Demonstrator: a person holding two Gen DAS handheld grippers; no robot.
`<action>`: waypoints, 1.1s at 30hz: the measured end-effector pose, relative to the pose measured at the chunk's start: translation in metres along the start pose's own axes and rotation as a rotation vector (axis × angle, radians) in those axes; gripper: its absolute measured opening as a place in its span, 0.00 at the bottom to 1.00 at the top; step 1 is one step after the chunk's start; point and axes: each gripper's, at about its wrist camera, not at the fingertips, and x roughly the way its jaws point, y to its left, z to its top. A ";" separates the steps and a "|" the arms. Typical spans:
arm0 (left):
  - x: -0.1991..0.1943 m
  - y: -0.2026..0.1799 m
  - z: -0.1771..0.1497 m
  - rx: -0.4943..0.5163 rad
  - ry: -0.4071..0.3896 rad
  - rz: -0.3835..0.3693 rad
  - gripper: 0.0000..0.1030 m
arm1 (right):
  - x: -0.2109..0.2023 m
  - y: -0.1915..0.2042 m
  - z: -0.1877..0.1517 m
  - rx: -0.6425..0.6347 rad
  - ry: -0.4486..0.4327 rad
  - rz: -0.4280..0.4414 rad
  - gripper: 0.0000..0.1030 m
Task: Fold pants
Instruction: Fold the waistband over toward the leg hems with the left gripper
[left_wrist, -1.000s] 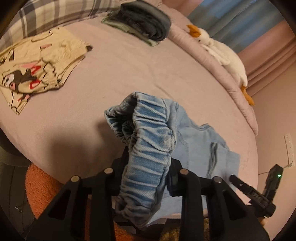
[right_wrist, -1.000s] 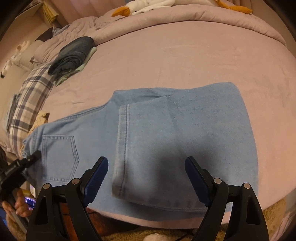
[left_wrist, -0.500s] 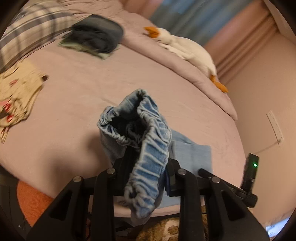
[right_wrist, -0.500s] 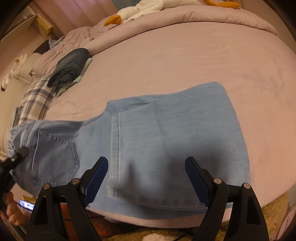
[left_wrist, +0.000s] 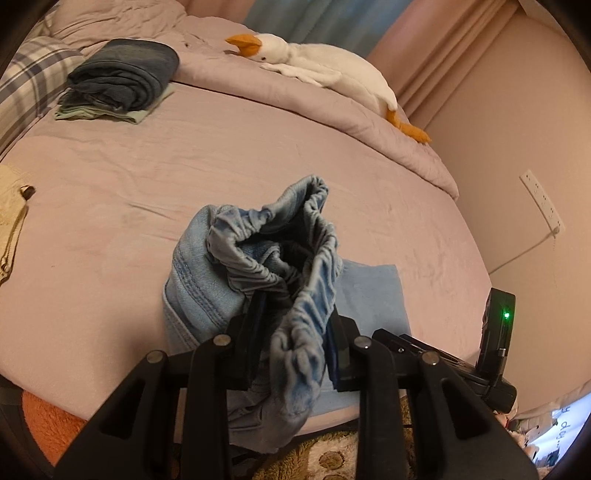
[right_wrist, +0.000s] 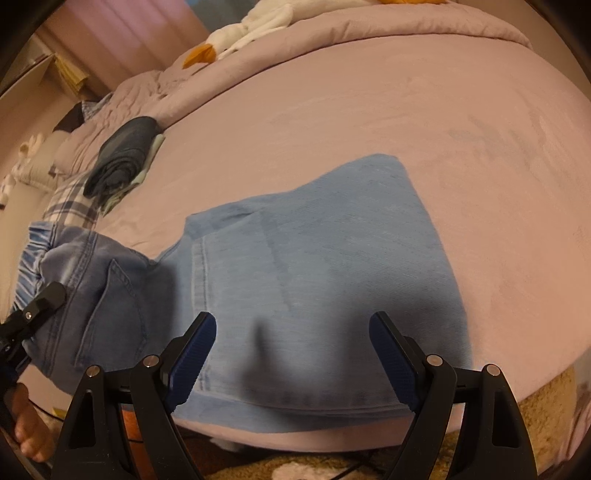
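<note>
1. My left gripper (left_wrist: 295, 343) is clamped on the gathered elastic waistband of the pants (left_wrist: 258, 266), which bunches up between the two fingers and hangs down below them.
2. The waist end is lifted off the bed (left_wrist: 184, 162); the opening of the waistband gapes toward the camera.
3. My right gripper (right_wrist: 291, 350) stands with its jaws wide apart and nothing between them, hovering above the folded leg section.
4. In the right wrist view the legs of the pants (right_wrist: 314, 266) lie flat on the bed near its front edge, doubled over with the hem seam running along the near side. A back pocket (right_wrist: 110, 314) faces up at the left.
5. A stack of folded clothes (left_wrist: 122, 81) sits well apart at the far left of the bed.
6. A plush goose (left_wrist: 317, 70) lies on the rumpled quilt (left_wrist: 332, 107) at the far side.
7. A cream printed garment (left_wrist: 11, 218) lies at the left edge.
</note>
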 end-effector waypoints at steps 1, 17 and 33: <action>0.004 -0.002 0.000 0.002 0.008 0.003 0.26 | 0.000 -0.003 0.000 0.009 0.003 0.002 0.82; 0.063 -0.012 -0.003 0.014 0.141 -0.012 0.27 | 0.001 -0.032 0.004 0.037 0.020 -0.001 0.82; 0.095 0.007 -0.004 -0.092 0.236 -0.125 0.27 | 0.007 -0.027 0.009 0.002 0.044 -0.034 0.82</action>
